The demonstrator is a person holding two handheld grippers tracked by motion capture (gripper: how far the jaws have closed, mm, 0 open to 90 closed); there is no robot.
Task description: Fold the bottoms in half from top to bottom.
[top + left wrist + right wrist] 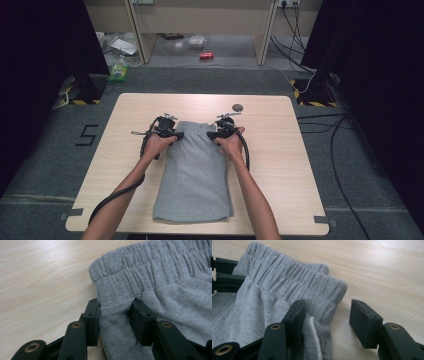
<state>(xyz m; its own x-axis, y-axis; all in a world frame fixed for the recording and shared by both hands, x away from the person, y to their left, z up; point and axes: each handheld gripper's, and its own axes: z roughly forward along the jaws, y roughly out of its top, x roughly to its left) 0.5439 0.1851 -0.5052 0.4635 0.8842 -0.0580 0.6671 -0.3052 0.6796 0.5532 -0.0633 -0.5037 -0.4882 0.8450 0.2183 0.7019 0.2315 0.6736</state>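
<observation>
The left tongs (pixel 115 317) pinch a fold of the grey trousers (pixel 195 170) just below the waistband (pixel 140 270), at the garment's left corner: both black pads press into the soft cloth, which bunches slightly between them, so the jaws stand partly apart around that fold. The right tongs (pixel 329 320) are spread wider; one jaw lies against the cloth at the waistband's right corner, where a strip of white lining shows, while the other jaw stands clear over bare wood with a gap between it and the fabric, so nothing is clamped there. In the high view the left tongs (pixel 167 131) and the right tongs (pixel 223 131) sit at the two top corners of the trousers, each in one of the person's hands, with forearms coming in from the near edge of the worktop (pixel 280 150). The trousers lie folded lengthwise into a long narrow rectangle along the middle of the worktop, waistband toward the far edge and hems close to the near edge. The cloth is a matt, heathered grey jersey; the waistband is gathered into fine elastic ribs with stitched rows. The worktop is pale wood-grain laminate with rounded corners. The jaws are blocky black plastic with brass-coloured pivots.
</observation>
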